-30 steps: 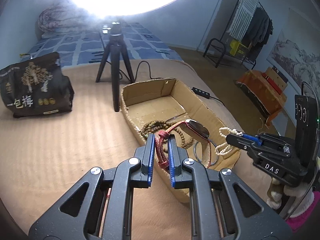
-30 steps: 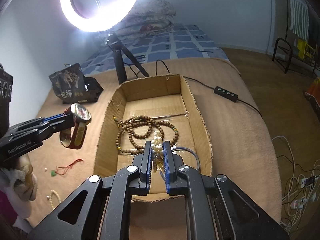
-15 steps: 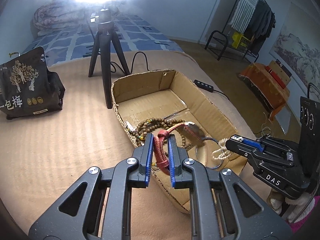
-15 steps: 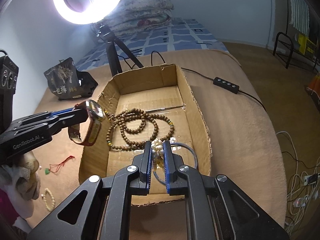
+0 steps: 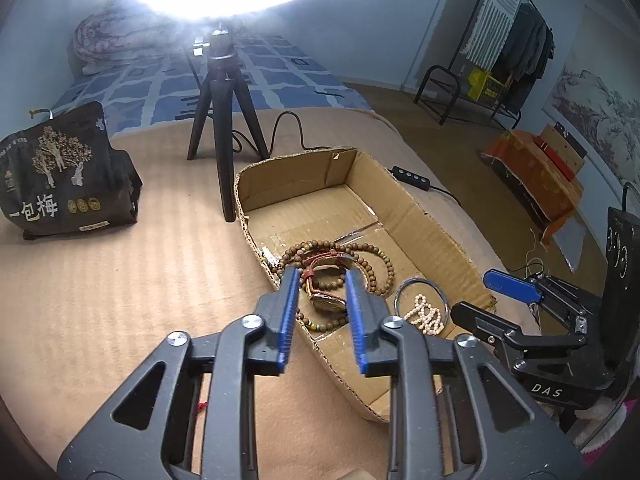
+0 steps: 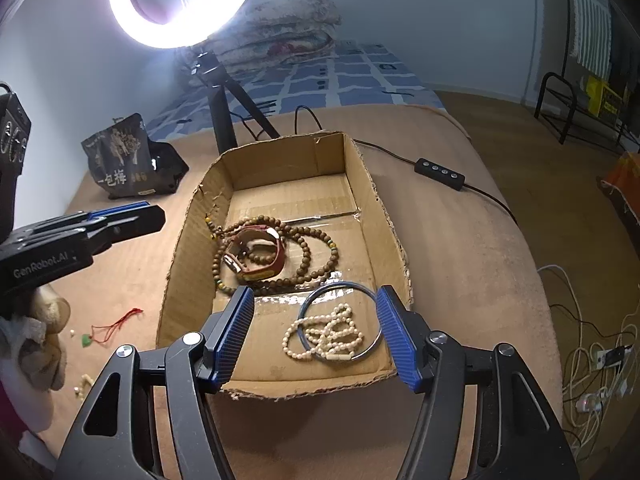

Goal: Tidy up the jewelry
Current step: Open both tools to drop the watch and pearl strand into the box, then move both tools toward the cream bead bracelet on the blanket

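Note:
A cardboard box (image 6: 385,216) lies on the tan bedcover. Inside it, a red-strapped watch (image 6: 256,258) rests on a long wooden bead strand (image 6: 306,268). Nearer the front, a white pearl strand (image 6: 326,336) lies inside a blue bangle (image 6: 374,312). My right gripper (image 6: 314,292) hovers over the pearls, its jaws opening wide with nothing pressed between the pads. My left gripper (image 5: 323,276) hangs above the watch (image 5: 326,300), its jaws opening and clear of the strap. From the right wrist view the left gripper (image 6: 150,216) sits outside the box's left wall.
A ring light on a black tripod (image 5: 224,140) stands behind the box, and a black snack bag (image 5: 60,176) lies to the left. A cable with a controller (image 6: 439,170) runs along the right. A red string with a green pendant (image 6: 108,328) lies left of the box.
Both grippers have opened. The watch left the left gripper and now lies on the wooden beads. The pearl strand dropped from the right gripper into the blue bangle.

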`<action>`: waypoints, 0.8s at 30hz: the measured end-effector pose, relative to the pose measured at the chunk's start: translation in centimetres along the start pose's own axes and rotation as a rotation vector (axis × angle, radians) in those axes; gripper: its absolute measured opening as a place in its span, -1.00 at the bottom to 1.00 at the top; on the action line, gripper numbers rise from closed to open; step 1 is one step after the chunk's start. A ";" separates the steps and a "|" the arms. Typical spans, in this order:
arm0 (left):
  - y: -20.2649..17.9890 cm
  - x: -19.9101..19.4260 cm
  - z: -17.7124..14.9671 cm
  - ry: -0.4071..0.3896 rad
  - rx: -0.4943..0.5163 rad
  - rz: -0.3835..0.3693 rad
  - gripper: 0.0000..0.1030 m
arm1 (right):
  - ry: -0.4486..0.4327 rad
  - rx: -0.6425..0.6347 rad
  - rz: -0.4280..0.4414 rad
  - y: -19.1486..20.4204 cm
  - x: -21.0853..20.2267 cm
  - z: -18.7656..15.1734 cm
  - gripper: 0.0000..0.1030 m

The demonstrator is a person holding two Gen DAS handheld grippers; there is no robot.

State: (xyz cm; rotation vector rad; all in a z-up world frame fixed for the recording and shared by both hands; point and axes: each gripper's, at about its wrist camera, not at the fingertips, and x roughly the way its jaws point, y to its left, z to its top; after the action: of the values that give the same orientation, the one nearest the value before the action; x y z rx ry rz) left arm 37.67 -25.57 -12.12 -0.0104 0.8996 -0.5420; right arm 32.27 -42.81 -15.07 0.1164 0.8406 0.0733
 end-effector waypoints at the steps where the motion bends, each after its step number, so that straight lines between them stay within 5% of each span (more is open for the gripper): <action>1: 0.0 -0.2 0.0 -0.003 0.001 0.000 -0.43 | 0.000 -0.002 0.000 0.1 -0.2 0.0 0.22; 18: 1.6 -7.0 -0.4 -0.070 0.005 0.039 -0.40 | -0.046 -0.061 0.009 3.5 -4.7 -0.5 0.22; 22: 3.1 -9.5 -1.0 -0.103 0.000 0.060 0.05 | -0.055 -0.084 0.013 4.7 -5.8 -0.9 0.26; 24: 4.0 -10.8 -1.5 -0.120 -0.001 0.080 0.14 | -0.061 -0.104 0.015 5.5 -6.4 -1.3 0.50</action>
State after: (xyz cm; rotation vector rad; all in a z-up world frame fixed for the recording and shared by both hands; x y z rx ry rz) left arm 32.98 -16.95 -5.97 -0.0078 0.7795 -0.4619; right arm 27.01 -37.98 -10.49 0.0269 0.7739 0.1271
